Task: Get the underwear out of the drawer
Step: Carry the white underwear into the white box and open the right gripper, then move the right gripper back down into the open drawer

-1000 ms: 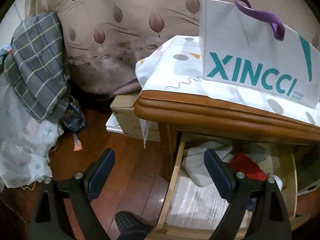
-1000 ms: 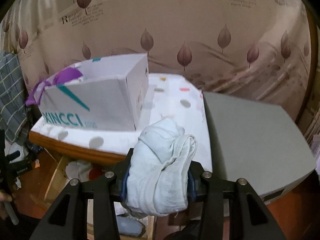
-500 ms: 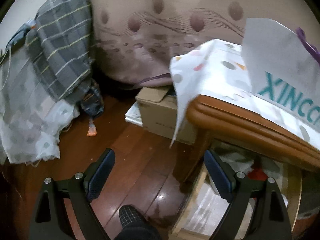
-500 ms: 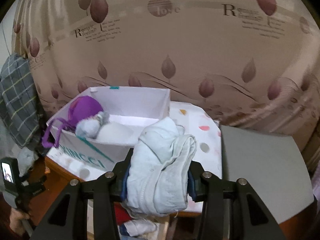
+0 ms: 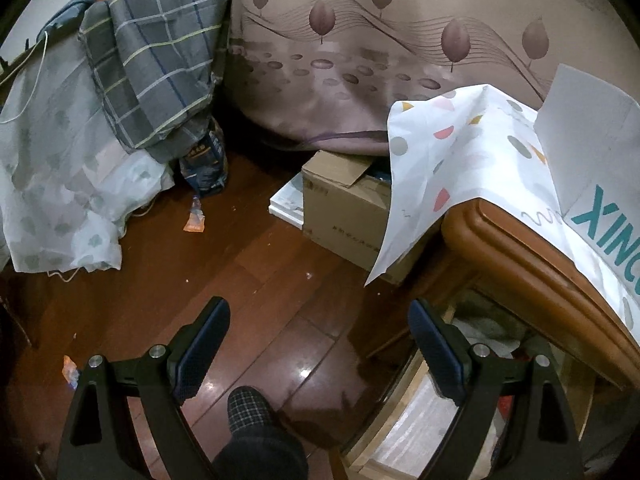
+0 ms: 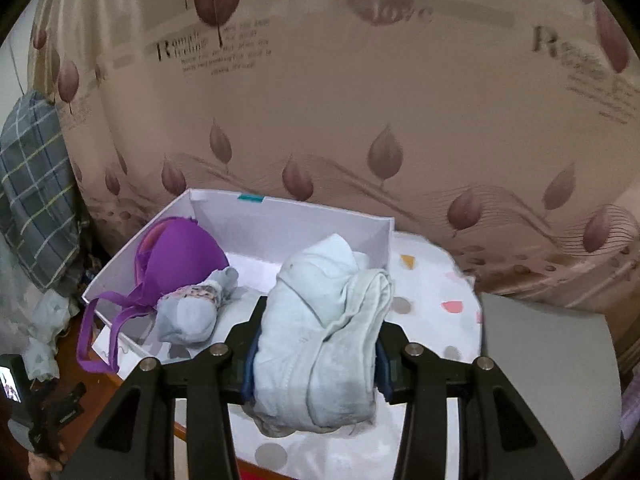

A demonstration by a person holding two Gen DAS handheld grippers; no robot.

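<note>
My right gripper point(image 6: 316, 360) is shut on a bundle of pale blue-white underwear point(image 6: 320, 332) and holds it above the table, just in front of the open white XINCCI bag point(image 6: 288, 224). Inside the bag lie a purple bra point(image 6: 176, 256) and a grey patterned garment point(image 6: 192, 308). My left gripper point(image 5: 320, 332) is open and empty, out over the wooden floor left of the open drawer point(image 5: 404, 420). White and red clothes point(image 5: 488, 336) show inside the drawer, mostly hidden under the table edge.
A dotted white cloth point(image 5: 452, 160) covers the wooden table point(image 5: 520, 248). A cardboard box point(image 5: 344, 208) stands on the floor beside it. Checked bedding point(image 5: 156, 52) is piled at the left. A grey flat object point(image 6: 548, 344) lies on the table's right. A slippered foot point(image 5: 252, 404) is below.
My right gripper has risen with the underwear and now looks down into the bag. My left gripper has swung left, away from the drawer, toward the floor.
</note>
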